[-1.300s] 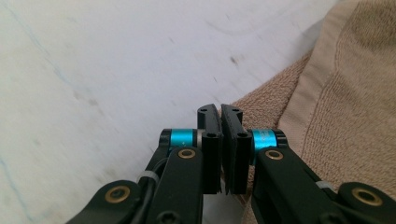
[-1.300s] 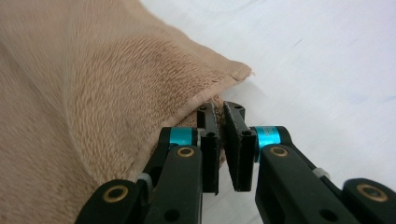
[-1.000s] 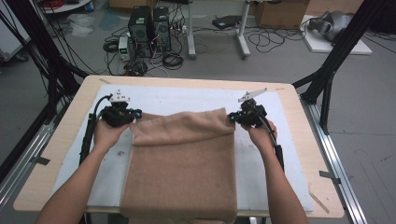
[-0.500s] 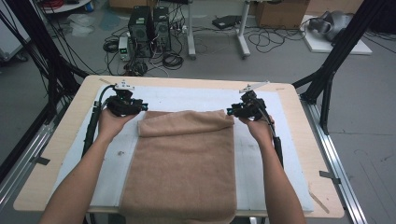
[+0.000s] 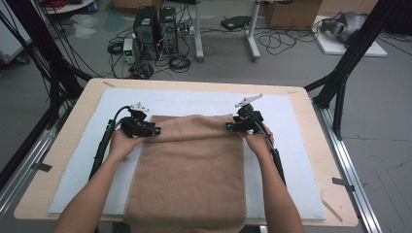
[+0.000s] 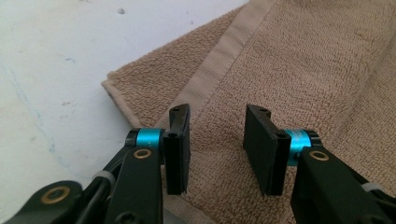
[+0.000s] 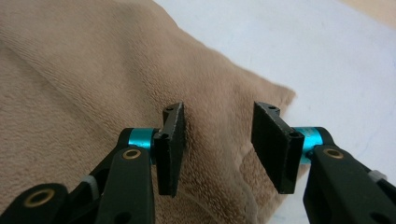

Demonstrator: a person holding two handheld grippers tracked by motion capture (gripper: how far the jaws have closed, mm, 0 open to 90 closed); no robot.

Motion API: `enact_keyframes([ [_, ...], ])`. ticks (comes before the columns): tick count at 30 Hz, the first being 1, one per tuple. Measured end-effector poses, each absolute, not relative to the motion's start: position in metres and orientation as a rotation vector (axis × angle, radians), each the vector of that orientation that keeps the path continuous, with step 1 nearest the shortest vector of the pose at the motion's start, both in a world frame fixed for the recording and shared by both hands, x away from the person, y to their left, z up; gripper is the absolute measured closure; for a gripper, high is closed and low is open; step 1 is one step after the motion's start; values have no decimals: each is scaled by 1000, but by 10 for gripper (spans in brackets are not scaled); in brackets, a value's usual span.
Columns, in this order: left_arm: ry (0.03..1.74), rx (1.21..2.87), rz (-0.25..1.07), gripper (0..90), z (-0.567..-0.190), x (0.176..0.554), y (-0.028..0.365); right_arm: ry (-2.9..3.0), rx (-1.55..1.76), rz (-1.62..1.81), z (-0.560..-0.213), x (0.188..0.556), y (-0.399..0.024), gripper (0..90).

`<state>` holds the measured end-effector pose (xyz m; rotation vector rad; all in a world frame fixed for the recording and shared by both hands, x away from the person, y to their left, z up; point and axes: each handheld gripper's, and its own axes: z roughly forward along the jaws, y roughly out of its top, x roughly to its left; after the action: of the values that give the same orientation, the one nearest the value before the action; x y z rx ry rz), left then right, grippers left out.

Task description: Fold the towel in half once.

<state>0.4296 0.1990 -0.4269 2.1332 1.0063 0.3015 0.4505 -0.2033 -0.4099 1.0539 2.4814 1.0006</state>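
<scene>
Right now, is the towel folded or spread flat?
Folded: the brown towel has its far end doubled over, the hemmed edge lying on top in the left gripper view.

The high view looks forward and down from above the person's side, taking in the whole surface (image 5: 301,104). Each gripper view sits close behind its own jaws, facing the brown towel (image 5: 194,165), which all three views share.

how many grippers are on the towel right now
2. The left gripper sits at the brown towel's far left corner, the right gripper at its far right corner, both with jaws apart over the folded edge.
</scene>
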Motion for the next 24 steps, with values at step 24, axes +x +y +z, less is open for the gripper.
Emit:
enact_keyframes([
  [24,822,2069,413,860,-398,371,209,2530,840,1211,-392,390,-221,819],
])
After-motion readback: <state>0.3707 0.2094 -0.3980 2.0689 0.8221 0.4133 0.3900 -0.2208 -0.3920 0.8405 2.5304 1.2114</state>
